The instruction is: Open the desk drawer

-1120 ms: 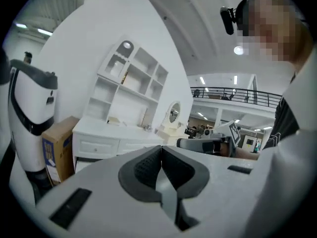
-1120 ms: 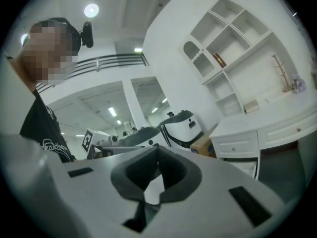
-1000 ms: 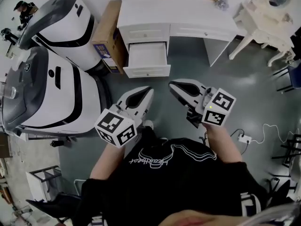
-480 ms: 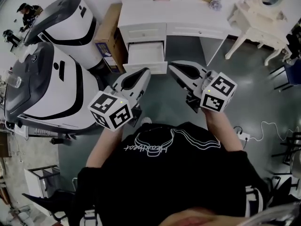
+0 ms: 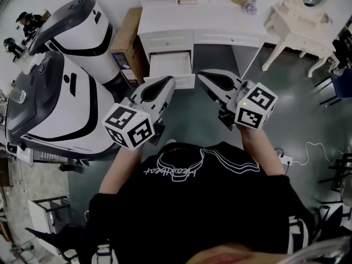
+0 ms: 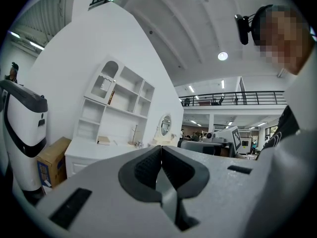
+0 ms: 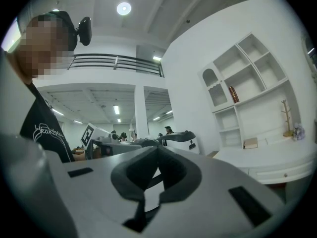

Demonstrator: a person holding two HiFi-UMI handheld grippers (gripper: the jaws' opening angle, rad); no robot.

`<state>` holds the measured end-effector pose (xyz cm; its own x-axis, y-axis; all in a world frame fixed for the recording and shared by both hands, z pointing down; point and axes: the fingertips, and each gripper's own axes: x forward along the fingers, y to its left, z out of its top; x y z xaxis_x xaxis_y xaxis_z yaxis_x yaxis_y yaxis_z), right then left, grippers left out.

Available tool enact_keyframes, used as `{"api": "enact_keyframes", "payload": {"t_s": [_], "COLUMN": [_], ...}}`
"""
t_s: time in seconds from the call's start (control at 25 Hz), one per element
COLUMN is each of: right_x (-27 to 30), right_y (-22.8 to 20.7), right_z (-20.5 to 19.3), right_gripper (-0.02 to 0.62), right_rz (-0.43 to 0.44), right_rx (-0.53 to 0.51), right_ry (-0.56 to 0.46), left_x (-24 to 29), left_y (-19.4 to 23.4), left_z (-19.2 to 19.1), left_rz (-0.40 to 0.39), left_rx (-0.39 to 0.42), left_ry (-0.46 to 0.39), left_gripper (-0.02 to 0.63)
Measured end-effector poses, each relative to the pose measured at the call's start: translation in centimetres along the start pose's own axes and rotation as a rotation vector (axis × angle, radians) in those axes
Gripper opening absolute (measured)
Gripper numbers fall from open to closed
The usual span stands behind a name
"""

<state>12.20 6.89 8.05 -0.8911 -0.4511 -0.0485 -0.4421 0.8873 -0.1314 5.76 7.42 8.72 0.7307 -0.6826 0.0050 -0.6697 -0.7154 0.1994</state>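
Nearest the person, the left gripper (image 5: 165,82) and the right gripper (image 5: 204,76) are held side by side, each with its jaws pressed together and nothing between them. Just beyond, at twelve o'clock from the left gripper's tip, the desk drawer (image 5: 171,64) stands pulled out of the white desk (image 5: 220,22). A cardboard box (image 5: 127,37) sits at the desk's nine o'clock.
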Motion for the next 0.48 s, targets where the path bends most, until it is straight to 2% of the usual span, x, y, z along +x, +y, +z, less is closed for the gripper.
{"api": "enact_keyframes", "payload": {"t_s": [0.48], "right_x": [-0.2], "right_y": [-0.8], "right_z": [-1.1], "right_gripper": [0.006], "right_rz": [-0.023], "right_rx": [0.009], "right_ry": [0.007], "left_x": [0.3], "left_y": [0.4], "left_z": [-0.9], "left_rz": [0.000], "left_rx": [-0.022], "left_ry": [0.003], "left_gripper": [0.005]}}
